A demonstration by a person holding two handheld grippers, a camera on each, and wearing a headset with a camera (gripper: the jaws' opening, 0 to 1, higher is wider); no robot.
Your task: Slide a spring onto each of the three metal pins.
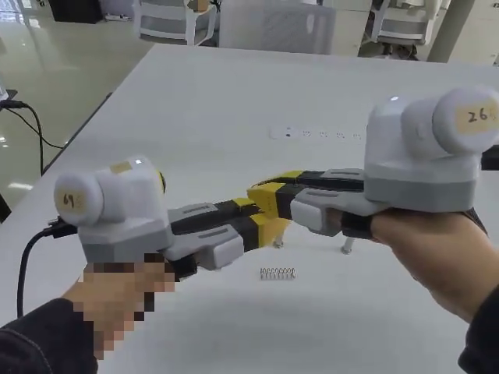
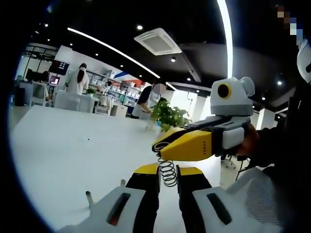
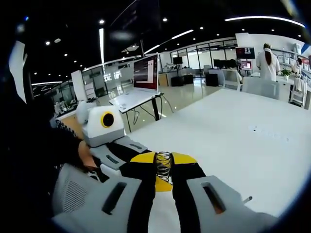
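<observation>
Right now my left claw is narrowed to a slit about as wide as the spring, and the coil sits pinched between its yellow tips. The right claw is drawn in just as far, and in its own view the same coil stands between its tips, so each claw seems to have one end. In the left gripper view the right claw comes in from the right, and its yellow nose touches the top of the coil. In the head view the two sets of tips meet nose to nose above the counter, and the spring between them is hidden by the yellow pads.

I can't tell whether a pin runs inside the held coil, because the tips cover both of its ends.

A second spring lies flat on the counter, just below the joined tips on the near side. One pin stands upright under the right claw's body, partly hidden by the hand holding it. From the left claw, two more pins stand on the counter low and to the left of the tips; their bases are cut off by the claw's grey shell.
</observation>
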